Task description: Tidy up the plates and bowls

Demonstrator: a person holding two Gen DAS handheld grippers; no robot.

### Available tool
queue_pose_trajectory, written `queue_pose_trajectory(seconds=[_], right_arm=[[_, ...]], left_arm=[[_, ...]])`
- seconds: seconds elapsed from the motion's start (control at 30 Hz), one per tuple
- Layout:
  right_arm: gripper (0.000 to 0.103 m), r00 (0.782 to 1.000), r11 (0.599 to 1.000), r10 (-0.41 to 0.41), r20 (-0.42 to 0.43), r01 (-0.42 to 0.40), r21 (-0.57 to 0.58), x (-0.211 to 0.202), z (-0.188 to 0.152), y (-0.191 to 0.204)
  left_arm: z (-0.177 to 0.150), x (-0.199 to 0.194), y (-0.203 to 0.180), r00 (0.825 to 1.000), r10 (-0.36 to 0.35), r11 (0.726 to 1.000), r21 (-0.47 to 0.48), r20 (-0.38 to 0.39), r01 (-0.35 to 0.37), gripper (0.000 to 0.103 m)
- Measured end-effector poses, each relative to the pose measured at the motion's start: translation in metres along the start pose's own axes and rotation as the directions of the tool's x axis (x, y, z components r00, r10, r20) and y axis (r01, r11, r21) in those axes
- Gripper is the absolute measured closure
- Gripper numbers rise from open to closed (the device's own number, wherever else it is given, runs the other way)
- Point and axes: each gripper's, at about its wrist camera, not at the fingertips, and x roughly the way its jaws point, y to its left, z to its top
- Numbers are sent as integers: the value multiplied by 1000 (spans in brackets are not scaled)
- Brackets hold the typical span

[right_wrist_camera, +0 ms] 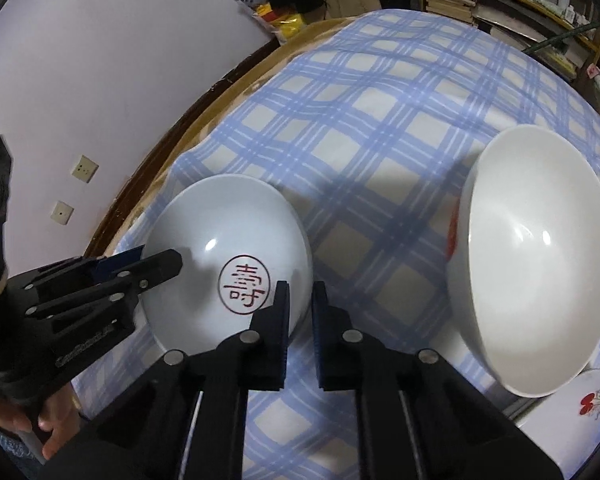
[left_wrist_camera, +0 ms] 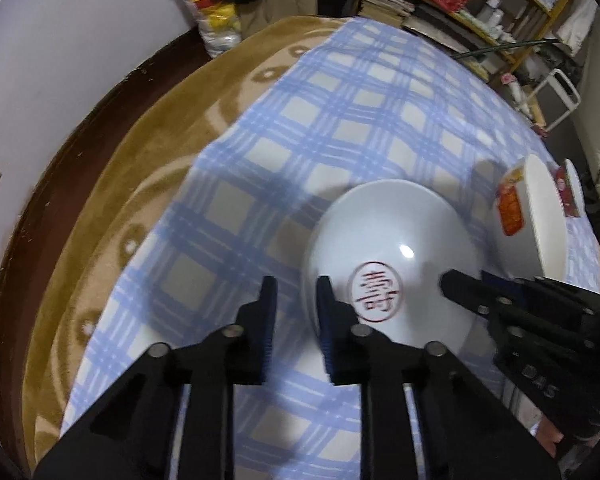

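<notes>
The stamped bowl [left_wrist_camera: 392, 264] [right_wrist_camera: 228, 256], pale white with a red circled character inside, sits on the blue checked cloth [left_wrist_camera: 300, 120] [right_wrist_camera: 380, 120], near the cloth's left edge in the right wrist view. Both grippers straddle its rim.

Left gripper [left_wrist_camera: 296, 304] [right_wrist_camera: 156, 260]: one finger is inside the bowl and the other outside its near-left wall. A visible gap remains between the fingers, and contact of the pads with the rim cannot be confirmed, so whether it is gripping cannot be told.

Right gripper [right_wrist_camera: 300, 308] [left_wrist_camera: 460, 284]: one finger is over the bowl's interior, the other outside the near-right wall, with a narrow gap between them. Whether it clamps the rim likewise cannot be told.

The large white bowl [right_wrist_camera: 536, 260] [left_wrist_camera: 536, 220] stands on the cloth to the right of the stamped bowl and apart from it. It shows red-orange decoration on its outer wall. A small plate [right_wrist_camera: 580, 400] with a red cherry motif lies just beside it, at the near right, partly hidden under its rim.

Surroundings: the cloth covers a brown patterned blanket [left_wrist_camera: 140, 184]. A lilac wall [right_wrist_camera: 100, 60] with sockets lies at left, and cluttered shelves [left_wrist_camera: 480, 8] at the far right
</notes>
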Motion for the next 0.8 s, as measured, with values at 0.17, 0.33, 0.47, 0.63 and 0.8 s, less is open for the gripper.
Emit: queue_pose_trajectory(seconds=[0.17,0.33,0.47,0.63,0.8], right_arm=[[93,999,995,47,-12,-46,91,3,-1,-11],[93,999,995,35,5,-35,89,-7,-7,-8],[92,998,997,29,50,-33,75,-26,-8,-2],[92,996,998,42,83,-45,44,-53,-9,5],[92,989,996,62,135,-69,47,-82,-10,1]], left_arm=[[-1,-1,-12,999,3,1000,30,-32,-2,92],[-5,-13,-17,999,21,999,44,-33,-20,92],[-7,-26,-19,999,24,999,42,-25,-23,92],[-6,-58,-25,999,27,999,43,19,-28,92],[0,-86,-44,997,25,997,67,68,-30,92]])
